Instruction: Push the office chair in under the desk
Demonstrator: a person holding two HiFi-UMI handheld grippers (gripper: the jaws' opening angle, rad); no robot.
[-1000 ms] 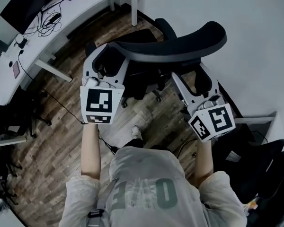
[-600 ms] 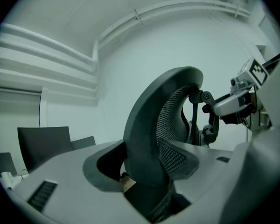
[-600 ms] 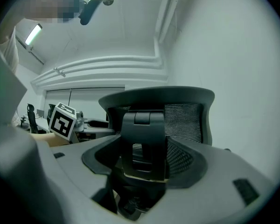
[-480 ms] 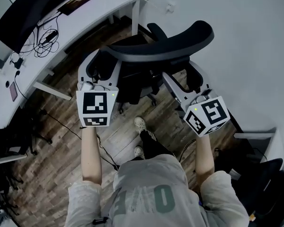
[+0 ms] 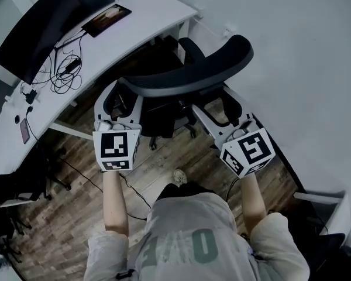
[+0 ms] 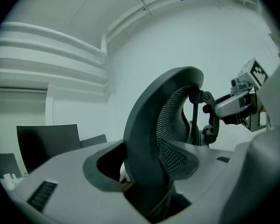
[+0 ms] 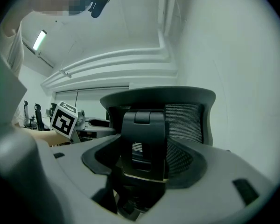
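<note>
where the black mesh-backed office chair (image 5: 187, 72) is stood on the brown wood-plank floor (image 5: 76, 198), it is found just beside the near end of the white curved desk (image 5: 140, 22), with the white wall (image 5: 304, 51) close on its other side. its curved backrest is turned toward the person and its seat toward the desk; how far the seat reaches under the top cannot be told. the backrest's left edge is straddled by the left gripper (image 5: 120, 95), whose fingers are spread wide: in the left gripper view the dark rim is seen rising between the two grey jaws, laid against one of them with a gap at the other, so nothing is clamped. the right gripper (image 5: 213, 105) is set lower behind the backrest, and its fingers are likewise released; in the right gripper view the black upright back support (image 7: 142, 139) is framed between the jaws with dark space at its left side. both grippers are held roughly level, each with its marker cube toward the person, and are carried on bare forearms stretched out from a grey t-shirt (image 5: 187, 239). one pale shoe (image 5: 179, 176) is seen on the floor behind the chair's base. on the desk a black flat monitor (image 5: 38, 25) is stood at the far edge, a dark rectangular tablet (image 5: 110, 17) is laid flat beside it, and a tangle of black cables (image 5: 64, 75) is spread near the front edge.
</note>
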